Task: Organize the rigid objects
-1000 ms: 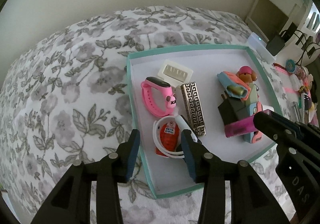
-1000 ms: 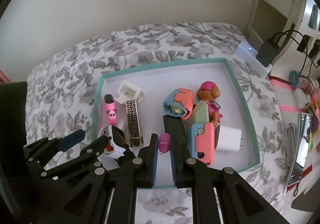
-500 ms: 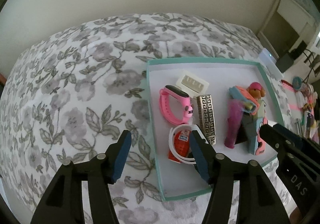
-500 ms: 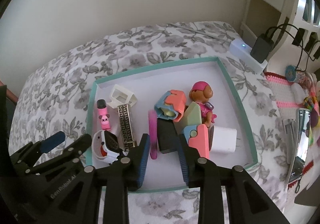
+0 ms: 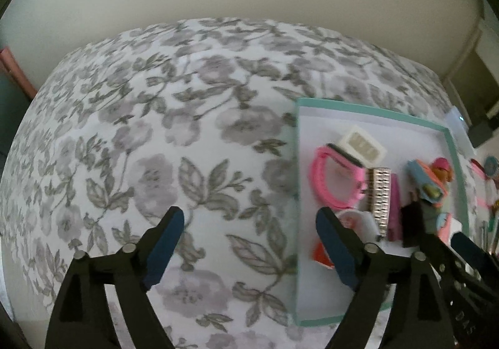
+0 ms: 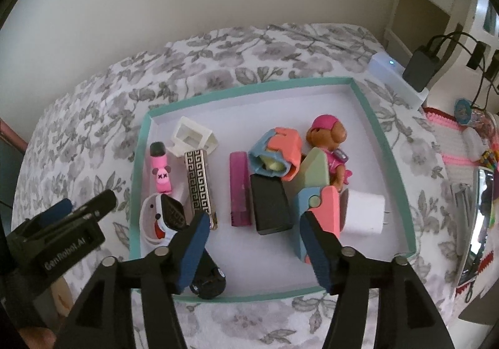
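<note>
the teal-rimmed tray (image 6: pixel 368 99) sits on a bed covered in a grey floral bedspread (image 5: pixel 187 131), and the small rigid things are gathered inside it. the right tool (image 6: pixel 254 243) hangs over the near part of the tray with its jaws spreading apart and nothing pinched between them; the purple bar (image 6: pixel 239 190) and the black block (image 6: pixel 271 208) lie side by side on the white tray floor just beyond its tips. left of those lie the greek-key patterned bar (image 6: pixel 199 187), a white clip-like piece (image 6: pixel 191 138) at its far end, and a pink watch band (image 6: pixel 160 174) near the tray's left wall. a white ring with a red insert (image 6: pixel 156 221) rests at the near left corner. to the right, the pastel folding toy (image 6: pixel 280 155) leans against the toy dog in a pink hat (image 6: pixel 327 137), with a white charger plug (image 6: pixel 365 212) beside them.

the left tool (image 5: pixel 249 233) is off to the left of the tray, above the bedspread, jaws opening wide and empty; its right finger overlaps the tray's near left edge in the left wrist view. that view is motion-blurred, so how high it stands above the tray edge is hard to judge.

a white power strip (image 6: pixel 396 78) lies beyond the tray's far right corner.
</note>
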Action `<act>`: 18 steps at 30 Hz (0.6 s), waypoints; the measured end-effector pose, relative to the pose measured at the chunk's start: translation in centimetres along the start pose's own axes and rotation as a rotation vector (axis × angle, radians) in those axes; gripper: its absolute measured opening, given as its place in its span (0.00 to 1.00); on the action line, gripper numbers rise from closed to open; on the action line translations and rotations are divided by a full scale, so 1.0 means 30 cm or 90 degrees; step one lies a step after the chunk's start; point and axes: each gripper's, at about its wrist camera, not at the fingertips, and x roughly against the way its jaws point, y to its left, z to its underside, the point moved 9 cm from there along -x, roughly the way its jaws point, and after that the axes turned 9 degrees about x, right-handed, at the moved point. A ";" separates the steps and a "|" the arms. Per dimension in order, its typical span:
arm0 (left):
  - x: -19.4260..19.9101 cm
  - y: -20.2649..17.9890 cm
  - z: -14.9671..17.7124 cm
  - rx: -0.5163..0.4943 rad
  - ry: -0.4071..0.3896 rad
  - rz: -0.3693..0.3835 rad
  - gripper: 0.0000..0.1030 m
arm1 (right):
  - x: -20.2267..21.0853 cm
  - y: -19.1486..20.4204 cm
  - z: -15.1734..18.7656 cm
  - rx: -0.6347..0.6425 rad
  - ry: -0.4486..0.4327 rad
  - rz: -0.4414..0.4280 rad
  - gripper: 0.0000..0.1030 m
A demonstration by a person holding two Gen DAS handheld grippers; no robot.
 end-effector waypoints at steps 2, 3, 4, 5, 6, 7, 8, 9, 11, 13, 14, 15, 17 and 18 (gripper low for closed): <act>-0.009 0.030 -0.001 0.014 -0.001 -0.009 0.90 | -0.016 0.007 0.011 0.006 0.008 0.001 0.72; -0.011 0.042 -0.001 0.019 -0.002 -0.013 0.92 | -0.023 0.011 0.016 0.009 0.011 0.001 0.73; -0.013 0.058 -0.002 0.026 -0.004 -0.018 0.94 | -0.027 0.014 0.019 0.011 0.012 -0.001 0.75; -0.014 0.065 -0.003 0.030 -0.005 -0.019 0.95 | -0.032 0.018 0.023 0.013 0.013 -0.003 0.78; -0.013 0.077 -0.003 0.034 -0.006 -0.021 0.95 | -0.035 0.022 0.027 0.013 0.013 -0.004 0.80; -0.011 0.085 -0.001 0.037 -0.007 -0.021 0.95 | -0.038 0.023 0.029 0.014 0.014 -0.004 0.83; -0.008 0.091 0.000 0.039 -0.009 -0.019 0.95 | -0.039 0.026 0.032 0.015 0.014 -0.004 0.85; -0.004 0.093 0.002 0.039 -0.009 -0.016 0.95 | -0.040 0.029 0.035 0.018 0.014 -0.002 0.86; 0.006 0.094 0.007 0.035 -0.012 -0.010 0.95 | -0.039 0.033 0.037 0.020 0.013 0.000 0.93; 0.022 0.092 0.014 0.019 -0.019 -0.014 0.95 | -0.036 0.036 0.040 0.022 0.009 0.004 0.98; 0.027 0.092 0.016 0.016 -0.022 -0.016 0.95 | -0.033 0.037 0.040 0.023 0.006 0.005 0.99; 0.035 0.092 0.018 0.012 -0.026 -0.016 0.95 | -0.030 0.039 0.040 0.023 0.004 0.005 0.99; 0.048 0.090 0.025 0.011 -0.030 -0.006 0.95 | -0.022 0.045 0.044 0.024 -0.001 0.004 1.00; 0.052 0.090 0.028 0.012 -0.029 -0.002 0.95 | -0.019 0.048 0.048 0.024 -0.002 0.004 1.00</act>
